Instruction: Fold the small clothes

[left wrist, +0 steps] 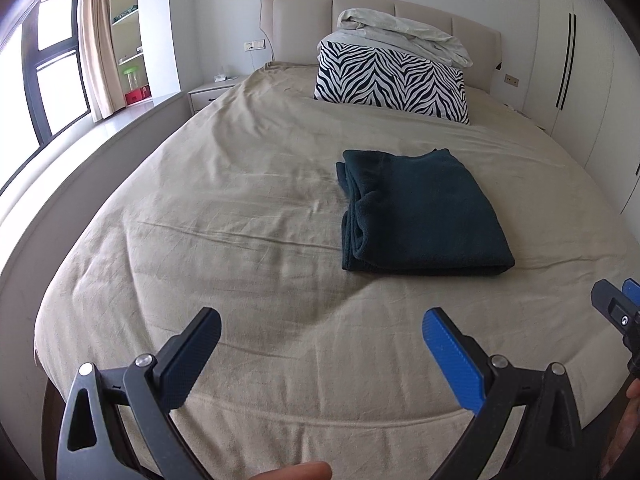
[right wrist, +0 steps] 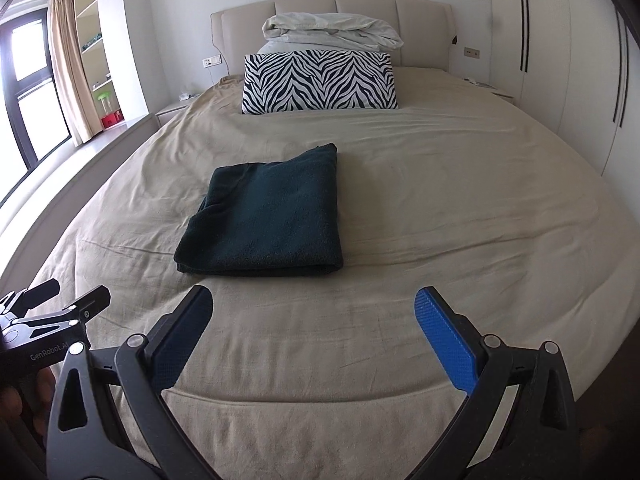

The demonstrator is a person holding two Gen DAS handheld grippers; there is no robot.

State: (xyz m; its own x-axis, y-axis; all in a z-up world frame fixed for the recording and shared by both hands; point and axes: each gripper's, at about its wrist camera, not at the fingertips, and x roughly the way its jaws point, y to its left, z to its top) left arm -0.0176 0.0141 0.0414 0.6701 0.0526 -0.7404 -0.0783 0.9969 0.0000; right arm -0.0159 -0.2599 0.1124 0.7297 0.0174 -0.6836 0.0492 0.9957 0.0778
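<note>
Hovering empty over the near end of the bed (right wrist: pixel 440 208), the left gripper (left wrist: pixel 322 334) and right gripper (right wrist: pixel 314 312) both have their fingers spread wide. Beyond them a dark green garment (right wrist: pixel 268 220) lies folded, apparently finished, mid-bed. Farther back a zebra-striped pillow (right wrist: pixel 320 80) stands before the headboard (right wrist: pixel 424 32).

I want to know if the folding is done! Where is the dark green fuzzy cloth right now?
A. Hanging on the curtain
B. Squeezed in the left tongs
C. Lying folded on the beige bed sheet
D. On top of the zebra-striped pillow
C: the dark green fuzzy cloth lies folded flat on the beige bed sheet, and both tongs stand open, holding nothing.
</note>
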